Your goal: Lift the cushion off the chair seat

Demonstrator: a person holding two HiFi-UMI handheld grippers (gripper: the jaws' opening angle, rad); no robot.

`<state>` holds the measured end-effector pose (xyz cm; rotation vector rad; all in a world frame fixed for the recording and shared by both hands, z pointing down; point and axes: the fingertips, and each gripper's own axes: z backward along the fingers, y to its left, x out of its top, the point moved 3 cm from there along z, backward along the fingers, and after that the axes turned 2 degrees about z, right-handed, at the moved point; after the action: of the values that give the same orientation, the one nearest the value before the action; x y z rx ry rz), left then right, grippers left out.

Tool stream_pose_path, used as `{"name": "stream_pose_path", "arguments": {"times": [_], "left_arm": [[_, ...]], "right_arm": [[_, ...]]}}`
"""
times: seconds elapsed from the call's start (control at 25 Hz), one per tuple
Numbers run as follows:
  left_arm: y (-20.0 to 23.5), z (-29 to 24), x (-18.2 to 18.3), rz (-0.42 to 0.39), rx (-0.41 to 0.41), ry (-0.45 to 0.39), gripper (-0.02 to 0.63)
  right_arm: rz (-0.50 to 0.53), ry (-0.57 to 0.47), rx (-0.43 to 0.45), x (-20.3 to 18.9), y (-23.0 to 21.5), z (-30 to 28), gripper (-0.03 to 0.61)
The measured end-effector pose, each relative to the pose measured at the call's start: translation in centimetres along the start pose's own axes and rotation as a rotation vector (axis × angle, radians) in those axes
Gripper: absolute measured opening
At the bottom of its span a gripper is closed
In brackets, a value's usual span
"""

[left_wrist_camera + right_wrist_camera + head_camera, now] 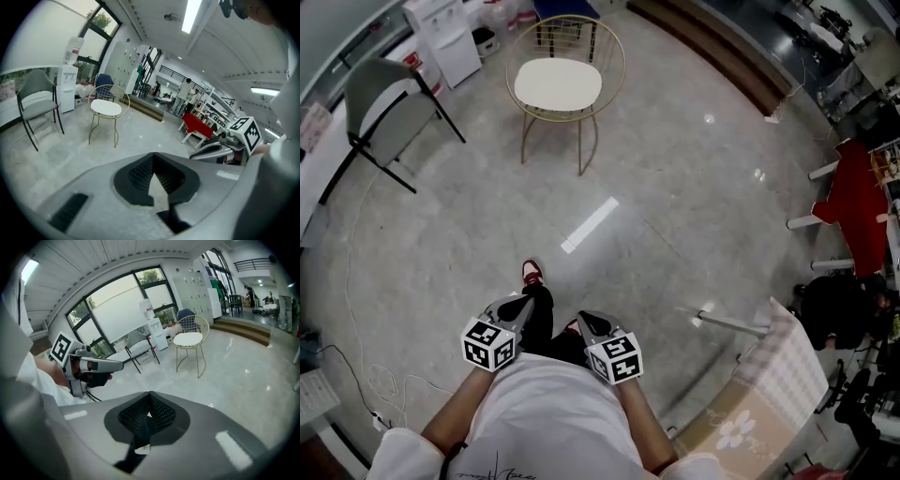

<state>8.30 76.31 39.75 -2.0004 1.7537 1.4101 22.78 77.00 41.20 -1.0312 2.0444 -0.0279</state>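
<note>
Far across the floor (pixel 694 178), the white cushion (pixel 558 82) sits on the gold wire chair (pixel 581 142). Near the person, left tool (pixel 521 302) and right tool (pixel 585 320) hover well apart from it, jaws pressed together, holding nothing.

No legible text, numbers or brands in any view. Cube (pixel 489 343) on left gripper (pixel 523 302), behind the jaws: square patterns only.

White shirt (pixel 546 412), black trousers (pixel 541 321), red-and-white shoe (pixel 532 272); grey left gripper (pixel 523 300) and right gripper (pixel 583 319) (black-and-white marker cubes (pixel 490 344)).
</note>
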Motion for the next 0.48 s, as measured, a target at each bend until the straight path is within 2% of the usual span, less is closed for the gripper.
{"name": "stream_pose_path", "arguments": {"times": [0.12, 0.48], "left_arm": [[1.7, -0.3, 1.2, 0.01, -0.011, 0.007, 0.0], [8.3, -1.8, 6.6, 0.023, -0.044, 0.02, -0.002]], "right_arm": [[-0.03, 0.012, 0.026, 1.7, 0.1, -1.6, 0.003], [0.004, 0.078, 0.045, 8.6, -0.3, -8.0, 0.003]]}}
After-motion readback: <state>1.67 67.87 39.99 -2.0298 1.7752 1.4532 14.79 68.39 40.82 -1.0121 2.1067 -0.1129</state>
